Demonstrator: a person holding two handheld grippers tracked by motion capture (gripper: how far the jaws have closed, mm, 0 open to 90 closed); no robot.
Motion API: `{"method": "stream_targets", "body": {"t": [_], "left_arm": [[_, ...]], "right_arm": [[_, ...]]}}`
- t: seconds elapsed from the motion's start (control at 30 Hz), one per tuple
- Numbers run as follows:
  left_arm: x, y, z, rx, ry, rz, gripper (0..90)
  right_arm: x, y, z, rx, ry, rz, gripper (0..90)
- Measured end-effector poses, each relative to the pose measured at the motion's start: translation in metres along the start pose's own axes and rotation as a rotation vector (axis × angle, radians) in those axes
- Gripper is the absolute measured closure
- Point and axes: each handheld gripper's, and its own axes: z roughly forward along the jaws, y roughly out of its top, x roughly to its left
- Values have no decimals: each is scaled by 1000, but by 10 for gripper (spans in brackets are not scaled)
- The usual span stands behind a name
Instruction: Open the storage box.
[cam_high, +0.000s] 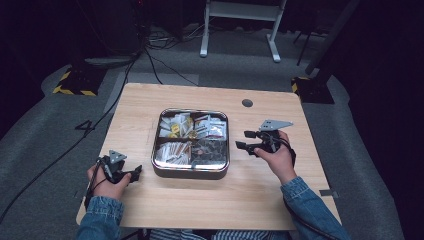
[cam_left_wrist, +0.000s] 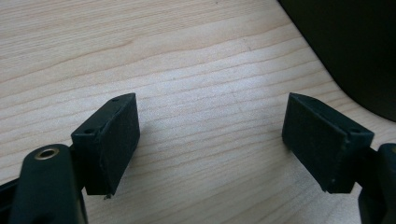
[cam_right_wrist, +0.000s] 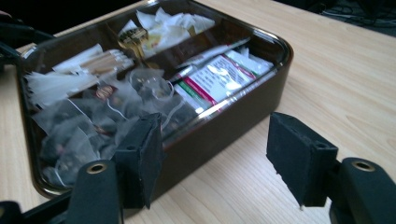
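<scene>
Right gripper (cam_high: 246, 140) poised beside the tin (cam_high: 190, 171) of tea bags, jaws half open and empty.

I should tip in over the rim and pinch one tea bag (cam_right_wrist: 79, 135) by its edge. My left gripper (cam_left_wrist: 210, 144) rests wide and empty on the tabletop (cam_high: 260, 195). The right gripper view shows single sachets; the high view shows four compartments.
</scene>
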Motion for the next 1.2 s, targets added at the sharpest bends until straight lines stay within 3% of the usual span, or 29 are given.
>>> {"method": "stream_targets", "body": {"t": [0.2,0.5,0.63,1.2], "left_arm": [[0,0,0,1,0,0,195],[0,0,0,0,-2,1,195],[0,1,1,0,-6,5,194],[0,1,1,1,-9,10,195]], "right_arm": [[11,14,4,1,4,-24,367],[17,21,11,20,23,-32,350],[21,25,23,77,31,-54,346],[42,57,74,118,110,-125,342]]}}
